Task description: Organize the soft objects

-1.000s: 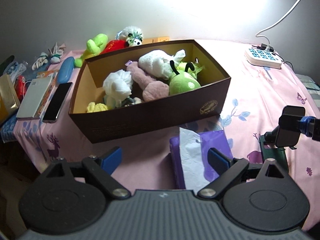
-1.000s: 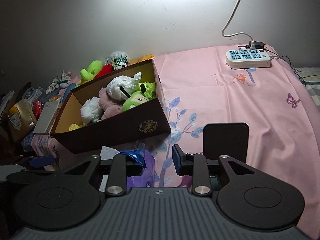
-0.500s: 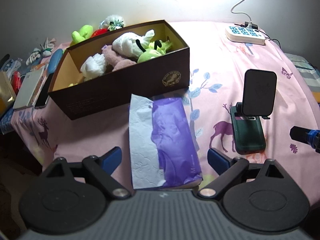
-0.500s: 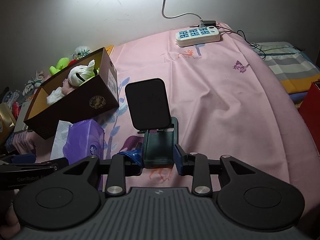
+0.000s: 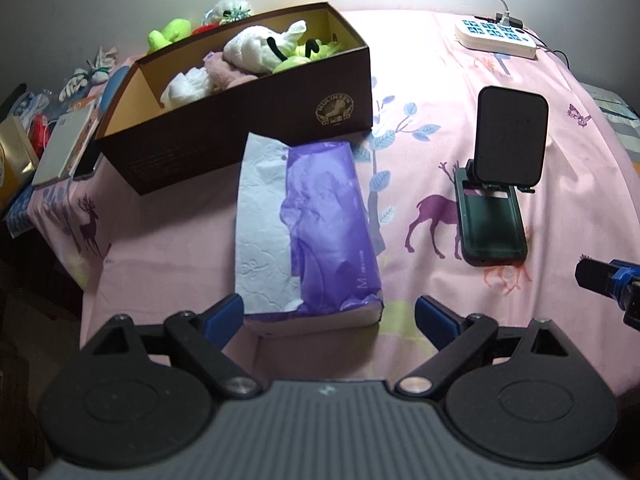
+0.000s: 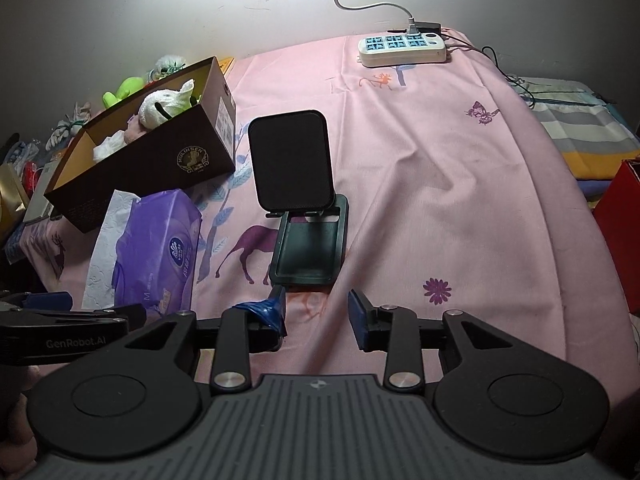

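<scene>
Left tongs (image 5: 328, 312) spread wide over near end of purple tissue pack (image 5: 320, 232) on pink bedsheet (image 6: 440, 184), right tongs (image 6: 316, 312) just opening, nothing between, near phone stand (image 6: 308, 236), soft toys (image 5: 256, 46) in brown box (image 5: 240, 120) just beyond pack

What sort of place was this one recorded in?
Most likely a bedroom at home. The work surface looks like a bed under a pink printed sheet, set against a plain wall, with a power strip, a tissue pack and a box of plush toys on it.
</scene>
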`<state>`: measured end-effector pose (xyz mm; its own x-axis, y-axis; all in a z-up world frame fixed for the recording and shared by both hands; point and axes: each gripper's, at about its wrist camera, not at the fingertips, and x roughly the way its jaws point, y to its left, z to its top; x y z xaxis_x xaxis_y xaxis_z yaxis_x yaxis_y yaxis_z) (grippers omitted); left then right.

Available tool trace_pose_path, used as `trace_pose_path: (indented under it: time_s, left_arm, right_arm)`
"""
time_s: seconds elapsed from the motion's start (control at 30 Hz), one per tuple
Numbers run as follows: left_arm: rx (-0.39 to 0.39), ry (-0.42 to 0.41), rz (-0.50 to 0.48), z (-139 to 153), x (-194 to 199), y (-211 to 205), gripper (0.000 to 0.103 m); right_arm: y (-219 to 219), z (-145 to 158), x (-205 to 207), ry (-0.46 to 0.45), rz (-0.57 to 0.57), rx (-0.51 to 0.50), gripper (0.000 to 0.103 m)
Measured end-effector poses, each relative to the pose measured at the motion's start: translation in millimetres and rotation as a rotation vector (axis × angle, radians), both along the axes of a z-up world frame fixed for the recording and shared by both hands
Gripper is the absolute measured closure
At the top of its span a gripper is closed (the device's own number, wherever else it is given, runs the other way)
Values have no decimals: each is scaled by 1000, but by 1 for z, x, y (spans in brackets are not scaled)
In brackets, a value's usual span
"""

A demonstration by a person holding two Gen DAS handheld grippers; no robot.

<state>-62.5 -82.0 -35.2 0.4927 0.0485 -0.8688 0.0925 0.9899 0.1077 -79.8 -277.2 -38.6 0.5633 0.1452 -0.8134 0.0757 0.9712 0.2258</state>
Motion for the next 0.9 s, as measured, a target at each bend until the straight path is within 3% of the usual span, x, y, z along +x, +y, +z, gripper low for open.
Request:
trace_pose_path:
  time_s: [0.4,0.63,0.9]
  left_arm:
    - [-31,51,15,-7,-5,-5,7]
    - [19,5,30,-1,-11,-11,7]
    - [16,40,89,-7,-13,-2,7]
  right_arm:
    - [9,-4,-10,36,33,-4,85]
    - [13,-3,-10,30,43,2,85]
    - [5,-6,-11,27,-36,12,85]
